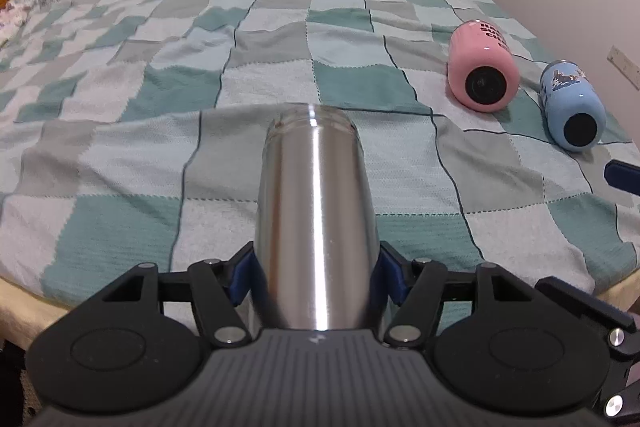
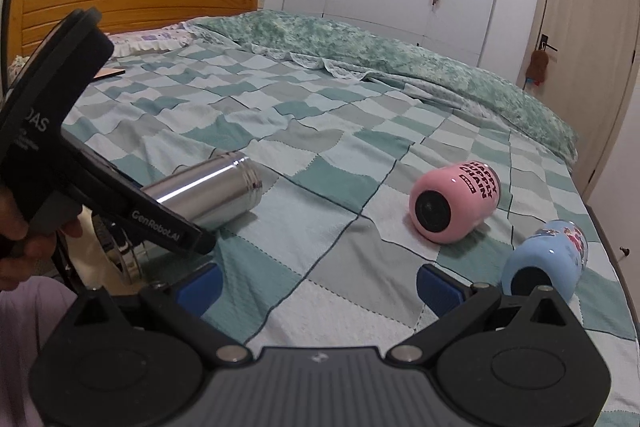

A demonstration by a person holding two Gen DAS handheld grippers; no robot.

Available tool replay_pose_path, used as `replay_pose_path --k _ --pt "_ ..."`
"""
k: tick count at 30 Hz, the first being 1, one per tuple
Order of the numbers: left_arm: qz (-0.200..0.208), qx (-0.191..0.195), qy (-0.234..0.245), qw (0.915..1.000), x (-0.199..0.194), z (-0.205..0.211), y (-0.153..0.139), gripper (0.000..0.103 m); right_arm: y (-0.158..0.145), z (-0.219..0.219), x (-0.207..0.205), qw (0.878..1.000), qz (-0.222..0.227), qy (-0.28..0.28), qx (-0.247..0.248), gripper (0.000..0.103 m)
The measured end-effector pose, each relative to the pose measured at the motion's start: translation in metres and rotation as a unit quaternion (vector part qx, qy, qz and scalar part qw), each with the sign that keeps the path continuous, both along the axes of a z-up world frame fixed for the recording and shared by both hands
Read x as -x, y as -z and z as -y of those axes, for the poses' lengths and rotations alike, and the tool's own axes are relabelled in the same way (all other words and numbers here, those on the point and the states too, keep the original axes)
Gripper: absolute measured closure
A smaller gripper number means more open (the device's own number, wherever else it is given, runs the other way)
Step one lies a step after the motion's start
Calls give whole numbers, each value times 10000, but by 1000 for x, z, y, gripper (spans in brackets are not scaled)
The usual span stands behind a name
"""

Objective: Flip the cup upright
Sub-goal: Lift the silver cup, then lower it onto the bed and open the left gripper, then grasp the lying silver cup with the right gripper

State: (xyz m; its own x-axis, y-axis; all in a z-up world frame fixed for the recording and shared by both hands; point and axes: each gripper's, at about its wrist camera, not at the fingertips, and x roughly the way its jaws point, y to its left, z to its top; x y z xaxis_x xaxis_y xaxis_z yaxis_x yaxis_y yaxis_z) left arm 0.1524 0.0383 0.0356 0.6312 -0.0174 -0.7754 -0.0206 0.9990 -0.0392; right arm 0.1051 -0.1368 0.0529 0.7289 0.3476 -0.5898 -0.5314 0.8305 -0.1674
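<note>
The left tongs (image 1: 316,279) are clenched on the base end of the steel cup (image 1: 316,211), which lies on its side low over the checkered blanket (image 1: 120,155) on the bed, its mouth pointing away. The right tongs (image 2: 318,283) are released and hold nothing, near the pink cup (image 2: 452,203) and the blue cup (image 2: 548,259), both lying on their sides. I judge the flip is only starting; the next move calls for turning the wrist until the mouth faces up, then setting the cup down on the soft blanket.
</note>
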Motion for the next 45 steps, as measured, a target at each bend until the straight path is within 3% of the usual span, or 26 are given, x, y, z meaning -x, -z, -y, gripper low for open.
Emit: replay_pose_path --k 2,4,11,19,30,36,45 --pt "212 74 96 9997 7 -3 -10 12 -3 0 1 10000 5 11 -1 0" --pt "429 147 149 9989 14 -7 -23 0 -8 -2 2 10000 15 -2 -13 0" --pt "1082 -329 10 9936 41 -42 -64 0 -38 -24 8 9999 103 -90 -85 0" --pt "1407 -391 176 9891 56 -99 -65 0 -51 -78 -4 9991 -277 -60 -329 0" --pt "1291 -290 340 9906 37 -144 -32 0 -28 -133 -55 9900 -1154 649 -488 0" --pt "1242 -190 400 9913 25 -158 -20 0 -1 -146 -84 9795 -1731 909 -482 0" --pt "1245 -162 569 9905 13 -168 -9 0 23 -145 -110 9640 -2252 1297 -568 2"
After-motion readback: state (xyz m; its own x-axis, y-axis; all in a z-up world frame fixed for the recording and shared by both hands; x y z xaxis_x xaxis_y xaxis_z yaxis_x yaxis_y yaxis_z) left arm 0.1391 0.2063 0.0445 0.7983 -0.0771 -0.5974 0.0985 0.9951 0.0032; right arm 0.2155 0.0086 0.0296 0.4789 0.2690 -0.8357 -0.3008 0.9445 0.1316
